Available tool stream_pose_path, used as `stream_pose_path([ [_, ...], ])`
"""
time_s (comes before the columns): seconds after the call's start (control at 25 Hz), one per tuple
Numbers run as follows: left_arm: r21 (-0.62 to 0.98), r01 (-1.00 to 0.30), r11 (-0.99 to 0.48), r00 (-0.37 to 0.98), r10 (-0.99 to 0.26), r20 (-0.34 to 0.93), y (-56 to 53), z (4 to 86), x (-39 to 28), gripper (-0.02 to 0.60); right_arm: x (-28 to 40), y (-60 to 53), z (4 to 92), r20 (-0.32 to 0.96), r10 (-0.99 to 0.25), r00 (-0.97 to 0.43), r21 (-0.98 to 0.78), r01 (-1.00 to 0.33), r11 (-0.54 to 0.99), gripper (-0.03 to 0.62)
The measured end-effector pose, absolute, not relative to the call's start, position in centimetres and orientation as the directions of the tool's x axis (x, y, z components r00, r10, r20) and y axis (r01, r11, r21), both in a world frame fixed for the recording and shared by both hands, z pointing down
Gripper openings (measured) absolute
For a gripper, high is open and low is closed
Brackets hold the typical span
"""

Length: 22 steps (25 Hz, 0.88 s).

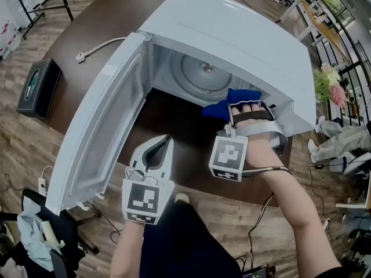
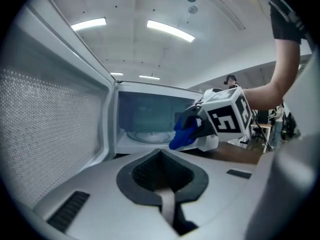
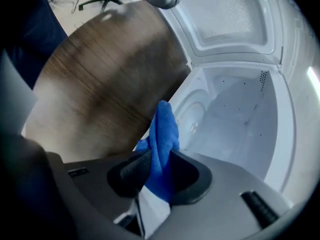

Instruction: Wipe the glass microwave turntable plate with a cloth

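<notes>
Right gripper (image 3: 157,166): jaws clamped on cloth (image 3: 164,129). Left gripper (image 2: 161,176): jaws together, empty (idle outside). Plate (image 1: 197,74): inside microwave (image 1: 243,33), untouched. Advice: enter low, press cloth flat, sweep the glass in circles.

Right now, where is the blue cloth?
The blue cloth is clamped in the right tongs, centre-right in the head view, at the mouth of the open white microwave, just in front of its round glass turntable plate.

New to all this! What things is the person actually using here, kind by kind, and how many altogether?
Microwave: 1
Glass turntable plate: 1
Blue cloth: 1
Handheld grippers: 2 (left gripper, right gripper)
Total: 5
</notes>
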<state>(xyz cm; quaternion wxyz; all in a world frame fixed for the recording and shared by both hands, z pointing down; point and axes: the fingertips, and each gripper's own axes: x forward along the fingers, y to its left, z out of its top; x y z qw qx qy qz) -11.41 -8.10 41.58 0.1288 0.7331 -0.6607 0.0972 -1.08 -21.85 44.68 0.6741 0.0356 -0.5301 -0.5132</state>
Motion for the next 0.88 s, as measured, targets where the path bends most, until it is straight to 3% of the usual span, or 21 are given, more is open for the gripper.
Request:
stream_pose_path([
  [0.44, 0.055, -0.991, -0.122, 0.134, -0.928, 0.347, -6.3, 36.5, -11.0, 0.006, 3.7, -13.4, 41.8, 0.856, -0.481, -0.188, 0.517, 0.291, 0.805, 0.092],
  [0.64, 0.058, -0.983, -0.177, 0.186, -0.924, 0.335, -6.5, 34.2, -9.2, 0.006, 5.9, -11.7, 38.9, 0.839, -0.407, -0.362, 0.409, -0.075, 0.91, 0.091],
  [0.88, 0.064, -0.971, -0.229, 0.237, -0.919, 0.314, -7.8, 32.1, -7.2, 0.006, 10.2, -13.1, 34.1, 0.646, -0.532, -0.548, 0.202, -0.549, 0.811, 0.091],
])
